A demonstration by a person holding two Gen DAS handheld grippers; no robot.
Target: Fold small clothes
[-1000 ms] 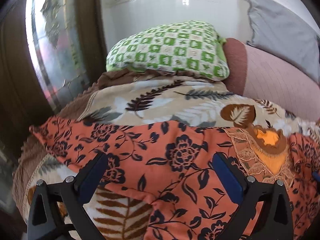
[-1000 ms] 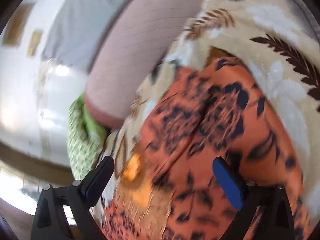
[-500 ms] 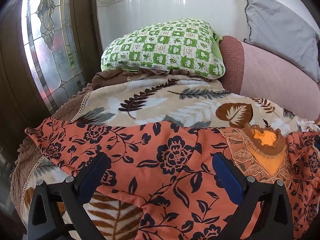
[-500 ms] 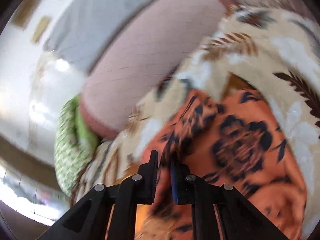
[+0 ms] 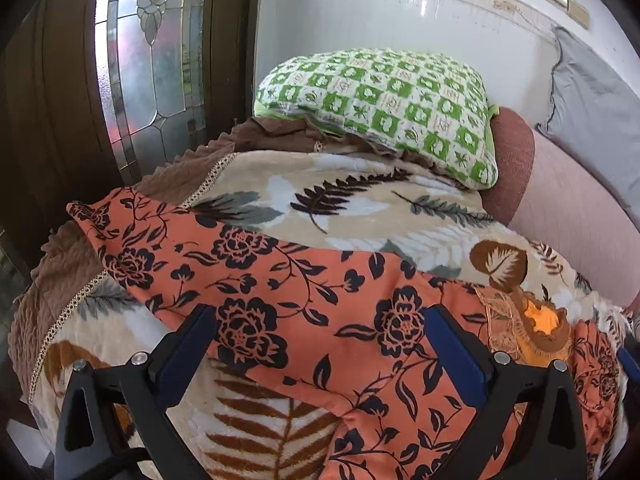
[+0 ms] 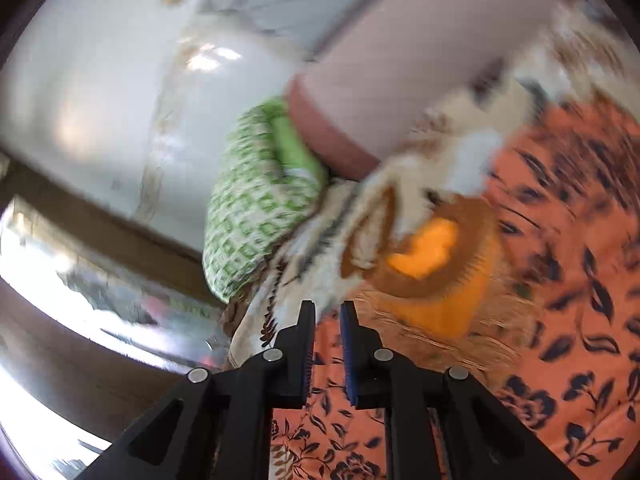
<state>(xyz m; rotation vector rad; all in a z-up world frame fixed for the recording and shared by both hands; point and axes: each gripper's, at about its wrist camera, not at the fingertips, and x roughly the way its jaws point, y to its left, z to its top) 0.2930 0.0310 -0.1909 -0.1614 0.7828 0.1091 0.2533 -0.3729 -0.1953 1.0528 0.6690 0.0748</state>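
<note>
Orange floral garment [image 5: 304,304] lies spread across the leaf-print blanket [image 5: 360,208] on the bed. Right tongs [image 6: 325,322] nearly closed, jaws easing apart, a fabric edge pinched between them, likely to carry a fold over. Left tongs [image 5: 320,332] wide open above the cloth, holding nothing.

Home, bedroom: bed with leaf-print blanket [image 5: 360,216], green checked pillow [image 5: 384,104], grey cushion [image 5: 592,120], leaded-glass door [image 5: 152,60], white panelled wall [image 5: 380,16].

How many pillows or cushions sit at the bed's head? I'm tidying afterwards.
2: a green checked pillow by the wall, a grey cushion at its right. Others may be hidden.
</note>
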